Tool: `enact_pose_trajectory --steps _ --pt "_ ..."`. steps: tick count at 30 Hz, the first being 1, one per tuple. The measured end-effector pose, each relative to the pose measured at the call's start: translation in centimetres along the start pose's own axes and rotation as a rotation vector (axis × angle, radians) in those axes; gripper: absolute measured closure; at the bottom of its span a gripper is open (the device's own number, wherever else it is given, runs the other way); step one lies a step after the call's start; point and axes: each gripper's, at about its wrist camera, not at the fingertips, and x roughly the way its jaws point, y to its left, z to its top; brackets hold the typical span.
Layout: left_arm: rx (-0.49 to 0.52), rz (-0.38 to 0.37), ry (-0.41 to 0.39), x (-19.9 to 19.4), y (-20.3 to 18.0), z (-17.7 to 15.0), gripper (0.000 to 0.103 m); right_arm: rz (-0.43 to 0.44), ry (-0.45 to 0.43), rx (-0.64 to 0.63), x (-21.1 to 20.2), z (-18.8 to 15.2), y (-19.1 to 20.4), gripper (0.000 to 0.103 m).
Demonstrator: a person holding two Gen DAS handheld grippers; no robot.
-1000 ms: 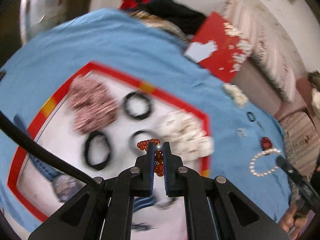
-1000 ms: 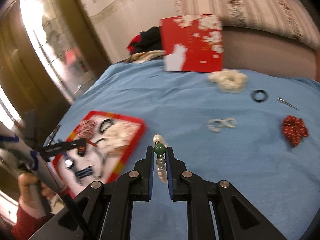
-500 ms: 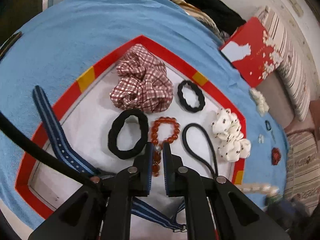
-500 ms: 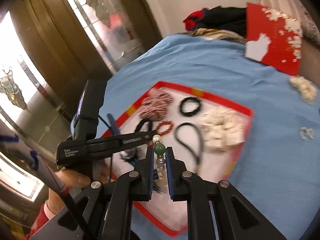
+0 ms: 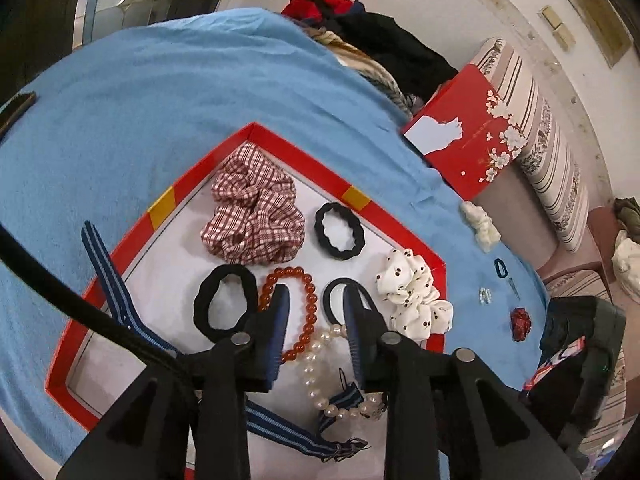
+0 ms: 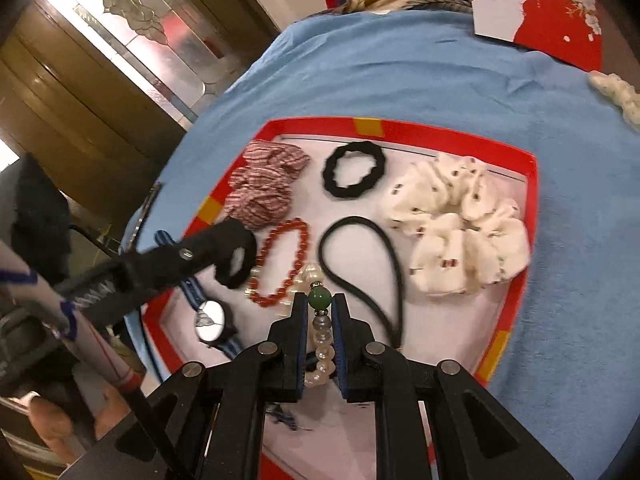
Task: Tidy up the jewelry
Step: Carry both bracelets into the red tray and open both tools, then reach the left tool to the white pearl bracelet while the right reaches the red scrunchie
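Observation:
A red-rimmed white tray (image 5: 256, 130) (image 6: 532, 184) lies on the blue cloth. In it lies an amber bead bracelet (image 5: 308, 280) (image 6: 280, 236). My left gripper (image 5: 314, 300) is open just above the bracelet, which lies between its fingers. My right gripper (image 6: 320, 306) is shut on a pearl bracelet (image 6: 320, 344) with a green bead (image 6: 319, 298), low over the tray; the pearls (image 5: 316, 350) also show in the left wrist view. The left gripper appears in the right wrist view (image 6: 228, 240).
The tray also holds a plaid scrunchie (image 5: 252, 212), two black scrunchies (image 5: 340, 232) (image 5: 224, 302), a thin black tie (image 6: 360, 256), a white dotted scrunchie (image 5: 412, 292), a striped-strap watch (image 6: 210, 316). A red box (image 5: 472, 132) and small pieces (image 5: 520, 320) lie beyond.
My left gripper has opened and let go of the amber bracelet, which now lies in the tray. My right gripper has brought the pearl bracelet over the tray, beside it.

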Motion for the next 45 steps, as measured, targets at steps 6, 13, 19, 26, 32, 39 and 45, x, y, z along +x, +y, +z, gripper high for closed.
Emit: enact_pose_trajectory --steps 6,13,19,26,32,39,45 --pt "0.031 0.034 -0.021 -0.1 -0.8 -0.1 0.072 -0.051 -0.021 -0.029 -1.5 -0.2 -0.3 0.072" --pt "0.089 0.101 -0.025 0.3 -2.1 -1.0 0.069 -0.134 -0.075 -0.089 -6.0 -2.3 -2.0 0.064" --pt "0.138 0.158 -0.066 0.4 -4.0 -1.7 0.069 -0.245 -0.102 -0.061 -9.9 -4.4 -6.6 0.061" --pt "0.207 0.156 -0.091 0.7 -7.9 -2.7 0.064 -0.318 -0.115 0.059 -13.5 -6.6 -13.2 0.057" --pt "0.293 0.131 -0.083 2.0 -12.7 -4.3 0.063 -0.388 -0.133 0.158 -16.0 -8.5 -19.0 0.056" --pt "0.391 0.098 -0.023 5.5 -18.1 -6.8 0.063 -0.441 -0.185 0.277 -18.8 -9.8 -25.8 0.056" --pt "0.434 0.084 0.059 9.6 -21.7 -8.5 0.063 -0.458 -0.254 0.376 -20.7 -9.4 -31.3 0.056"
